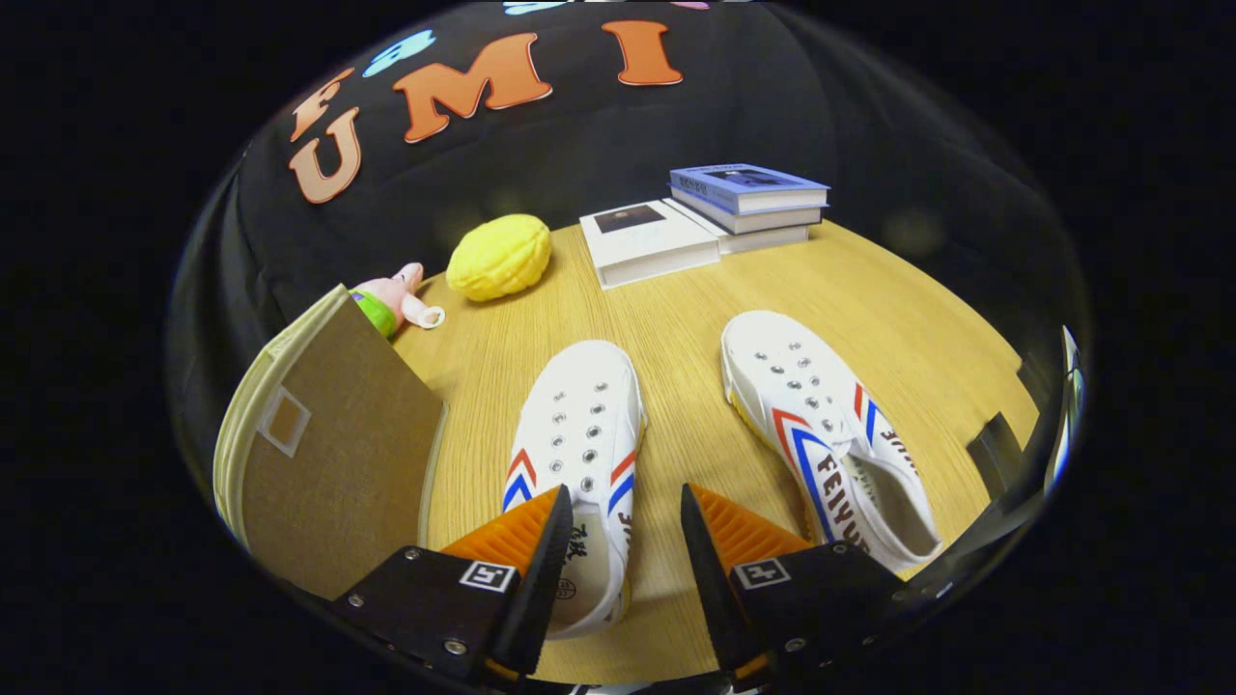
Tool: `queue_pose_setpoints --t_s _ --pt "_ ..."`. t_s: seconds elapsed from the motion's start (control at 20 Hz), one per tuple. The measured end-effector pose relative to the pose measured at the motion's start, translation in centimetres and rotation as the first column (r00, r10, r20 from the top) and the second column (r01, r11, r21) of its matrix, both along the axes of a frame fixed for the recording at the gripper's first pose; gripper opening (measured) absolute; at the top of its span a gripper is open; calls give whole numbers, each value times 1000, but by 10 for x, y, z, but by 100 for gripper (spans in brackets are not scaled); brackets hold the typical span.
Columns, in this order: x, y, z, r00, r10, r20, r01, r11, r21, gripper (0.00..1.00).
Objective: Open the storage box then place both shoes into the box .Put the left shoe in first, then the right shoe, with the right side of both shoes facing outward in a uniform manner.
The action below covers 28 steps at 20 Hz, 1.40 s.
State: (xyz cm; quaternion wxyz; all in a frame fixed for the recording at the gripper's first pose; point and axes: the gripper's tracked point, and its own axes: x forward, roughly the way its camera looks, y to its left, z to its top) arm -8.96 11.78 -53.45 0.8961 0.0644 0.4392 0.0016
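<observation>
A yellow lemon-shaped toy (499, 256) lies on the wooden tabletop (695, 319) near its far edge. Beside it lies a small pink doll in green (394, 298). Further along, a white book (645, 242) lies flat, just beside a stack of two books (751, 205), the upper one blue-covered.

The gripper (626, 507), fingers parted, hides the heel of the near shoe (579, 434). Left of the fingers, the storage box (328, 463) hides the body of a pink toy (391, 299).
</observation>
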Motion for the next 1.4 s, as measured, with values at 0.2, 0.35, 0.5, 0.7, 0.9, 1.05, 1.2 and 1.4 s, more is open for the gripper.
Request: queue_pose_setpoints --t_s 0.2,0.35,0.5,0.7,0.9,1.05,1.2,1.4 --pt "0 5 -10 999 -24 -28 25 999 37 58" --pt "0 13 -11 998 -29 -58 36 991 125 45" --pt "3 15 -9 998 -29 -52 34 993 111 7" --pt "11 14 14 1000 -5 -3 5 999 36 0" --pt "27 10 50 999 -38 34 35 996 86 0" --pt "38 3 84 995 -48 82 41 995 90 0" --pt "49 7 124 989 -55 138 39 993 112 0" --pt "62 38 179 975 -2 224 -32 988 149 0"
